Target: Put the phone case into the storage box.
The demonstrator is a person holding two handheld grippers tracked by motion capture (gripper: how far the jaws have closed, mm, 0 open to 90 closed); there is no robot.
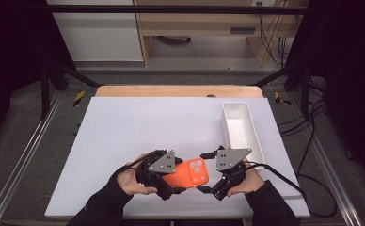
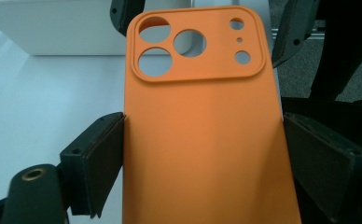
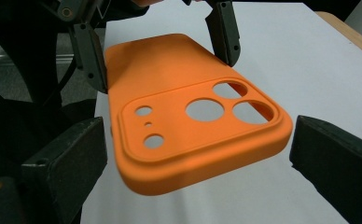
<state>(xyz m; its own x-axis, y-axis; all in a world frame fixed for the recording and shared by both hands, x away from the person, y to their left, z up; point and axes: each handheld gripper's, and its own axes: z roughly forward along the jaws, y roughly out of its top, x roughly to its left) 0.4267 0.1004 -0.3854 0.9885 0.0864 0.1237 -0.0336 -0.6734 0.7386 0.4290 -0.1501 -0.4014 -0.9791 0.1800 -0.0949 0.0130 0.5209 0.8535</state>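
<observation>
Two grippers meet over my orange phone case point(image 1: 189, 172): left gripper point(image 2: 202, 154) clamps its long sides, right gripper point(image 3: 198, 154) brackets the camera end without touching.

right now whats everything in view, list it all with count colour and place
phone case: 1, orange, camera cutouts up, held above the near edge of the table between both tongs
tray: 1, white, long and open, right side of the table
table: 1, white top, wood edge at the far side
left tongs: 1, black, pads against the case's long sides
right tongs: 1, black, jaws either side of the case's camera end, gaps visible
hands: 2, dark sleeves, at the bottom of the high view
</observation>
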